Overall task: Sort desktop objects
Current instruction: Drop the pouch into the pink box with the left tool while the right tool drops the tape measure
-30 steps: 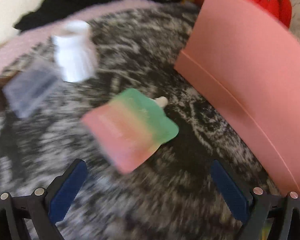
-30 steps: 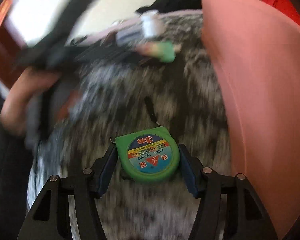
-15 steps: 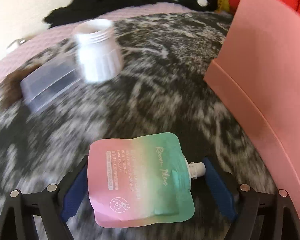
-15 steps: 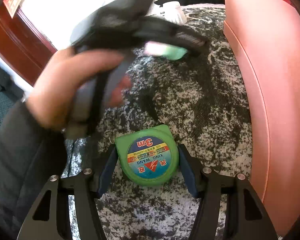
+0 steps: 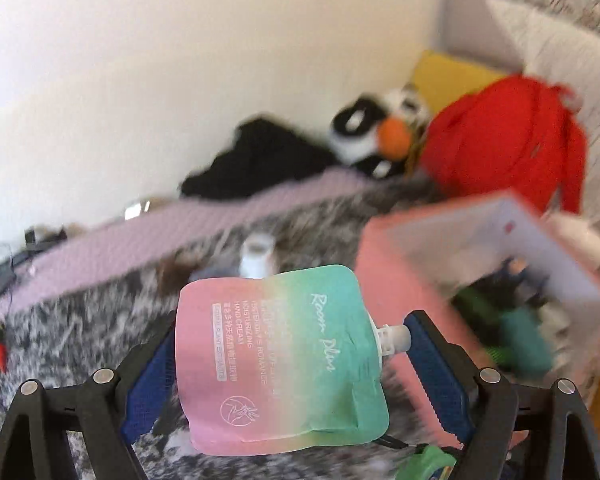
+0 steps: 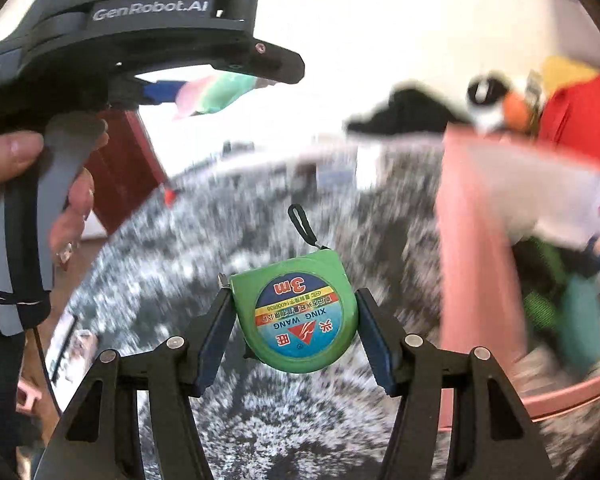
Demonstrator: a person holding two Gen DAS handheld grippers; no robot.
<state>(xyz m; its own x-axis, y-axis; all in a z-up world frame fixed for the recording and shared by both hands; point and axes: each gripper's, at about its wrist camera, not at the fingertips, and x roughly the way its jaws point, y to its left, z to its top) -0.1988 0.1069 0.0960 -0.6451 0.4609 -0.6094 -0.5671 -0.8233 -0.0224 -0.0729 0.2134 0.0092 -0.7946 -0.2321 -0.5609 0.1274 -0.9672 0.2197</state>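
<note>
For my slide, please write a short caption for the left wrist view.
Left gripper holds a pink-green hand cream pouch lifted above the speckled blanket, with the pink bin ahead.

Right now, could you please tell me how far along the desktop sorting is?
Done: several items already lie in the pink bin. In hand: the left hand-held gripper grips the hand cream pouch, the right hand-held gripper grips the green tape measure; neither is over the bin yet. Left: a white bottle stands on the mottled cover.
</note>
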